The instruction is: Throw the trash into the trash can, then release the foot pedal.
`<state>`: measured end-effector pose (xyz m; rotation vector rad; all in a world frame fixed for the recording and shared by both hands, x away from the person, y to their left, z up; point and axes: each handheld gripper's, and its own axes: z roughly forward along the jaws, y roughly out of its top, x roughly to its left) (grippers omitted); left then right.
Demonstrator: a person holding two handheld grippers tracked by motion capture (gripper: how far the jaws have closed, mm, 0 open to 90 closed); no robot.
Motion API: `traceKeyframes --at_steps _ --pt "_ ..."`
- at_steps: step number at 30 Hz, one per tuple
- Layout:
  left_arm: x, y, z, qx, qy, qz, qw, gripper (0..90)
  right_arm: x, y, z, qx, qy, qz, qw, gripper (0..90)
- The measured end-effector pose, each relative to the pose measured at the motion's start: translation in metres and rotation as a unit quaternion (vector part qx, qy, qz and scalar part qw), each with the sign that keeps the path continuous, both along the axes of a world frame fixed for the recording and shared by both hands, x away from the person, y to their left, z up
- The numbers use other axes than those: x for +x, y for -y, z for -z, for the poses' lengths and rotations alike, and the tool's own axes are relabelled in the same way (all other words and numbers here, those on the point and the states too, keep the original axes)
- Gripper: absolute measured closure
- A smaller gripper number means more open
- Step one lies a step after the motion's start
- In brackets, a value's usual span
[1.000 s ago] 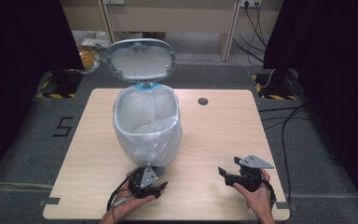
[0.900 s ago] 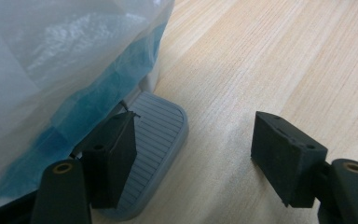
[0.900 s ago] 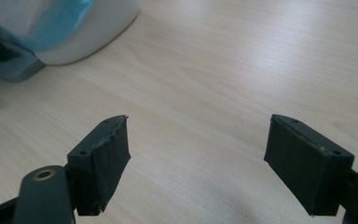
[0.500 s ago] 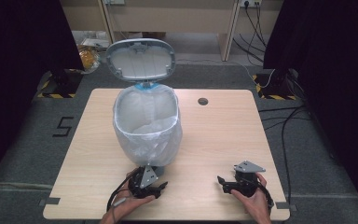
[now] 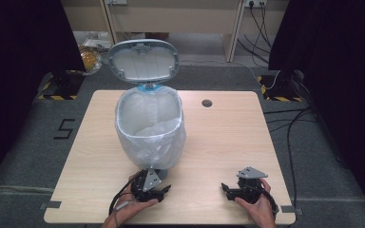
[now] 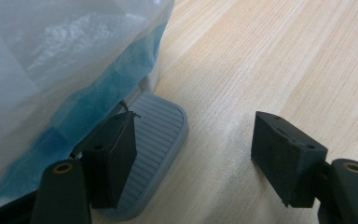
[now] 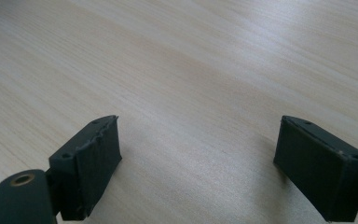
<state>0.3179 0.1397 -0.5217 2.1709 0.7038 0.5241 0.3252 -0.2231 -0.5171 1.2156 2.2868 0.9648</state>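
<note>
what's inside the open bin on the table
A thin white plastic bag lines the bin and folds over its rim. In the high view the liner looks empty, only crumpled plastic. The raised lid leaves the opening clear, but the very bottom is hidden by folds.

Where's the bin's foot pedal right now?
The ribbed grey plastic foot pedal sticks out at the base of the white-bagged pedal bin, on the table's near left; in the left gripper view one jaw of the open left claw rests on it.

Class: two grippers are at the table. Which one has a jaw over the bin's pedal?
The left gripper: one jaw lies over the grey pedal. The right gripper has bare table beneath.
</note>
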Motion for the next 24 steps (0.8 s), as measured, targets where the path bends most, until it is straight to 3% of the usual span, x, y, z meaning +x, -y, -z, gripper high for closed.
traceKeyframes --at_steps 24 --pt "-0.0014 0.0008 0.0 0.005 0.009 0.0 0.9999 30.0 0.0005 -0.0002 0.0001 0.0 0.0 0.0 1.0 13.5"
